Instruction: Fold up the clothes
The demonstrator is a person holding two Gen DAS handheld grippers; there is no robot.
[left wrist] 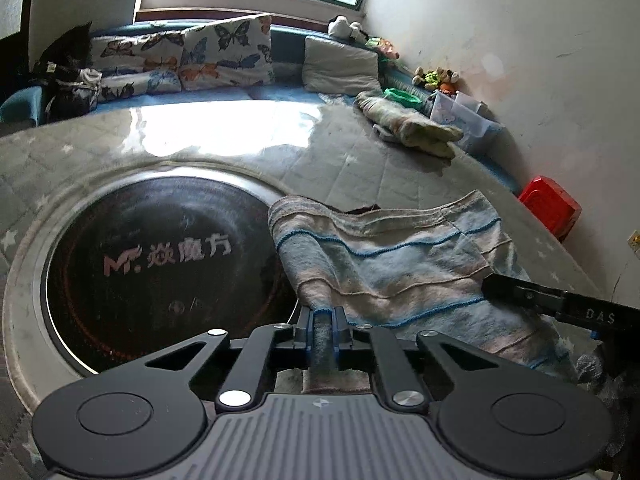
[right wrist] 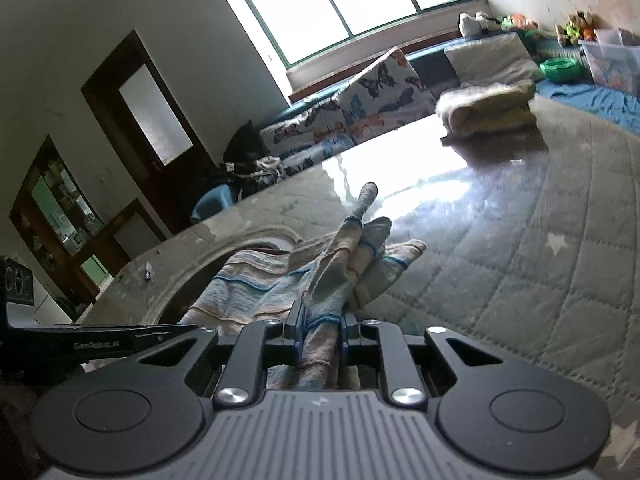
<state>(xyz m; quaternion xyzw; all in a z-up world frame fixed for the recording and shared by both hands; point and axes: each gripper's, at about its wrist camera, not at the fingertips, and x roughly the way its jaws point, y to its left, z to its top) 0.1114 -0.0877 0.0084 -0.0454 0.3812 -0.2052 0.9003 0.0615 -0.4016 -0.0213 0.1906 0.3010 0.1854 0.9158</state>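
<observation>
A striped blue, beige and white knit garment [left wrist: 404, 268] lies on the grey quilted table cover, its left part over the round black heater plate. My left gripper [left wrist: 323, 314] is shut on the garment's near edge. My right gripper [right wrist: 320, 320] is shut on a bunched fold of the same garment [right wrist: 336, 272], which rises in front of it. The right gripper's body shows at the right of the left wrist view [left wrist: 560, 300]. The left gripper's arm shows at the left of the right wrist view [right wrist: 100, 340].
A round black heater plate [left wrist: 160, 260] with a metal ring sits in the table. A folded pile of clothes [left wrist: 408, 124] lies at the far right of the table. Butterfly cushions [left wrist: 192, 60], a clear plastic box [left wrist: 468, 116] and a red stool [left wrist: 552, 204] stand beyond.
</observation>
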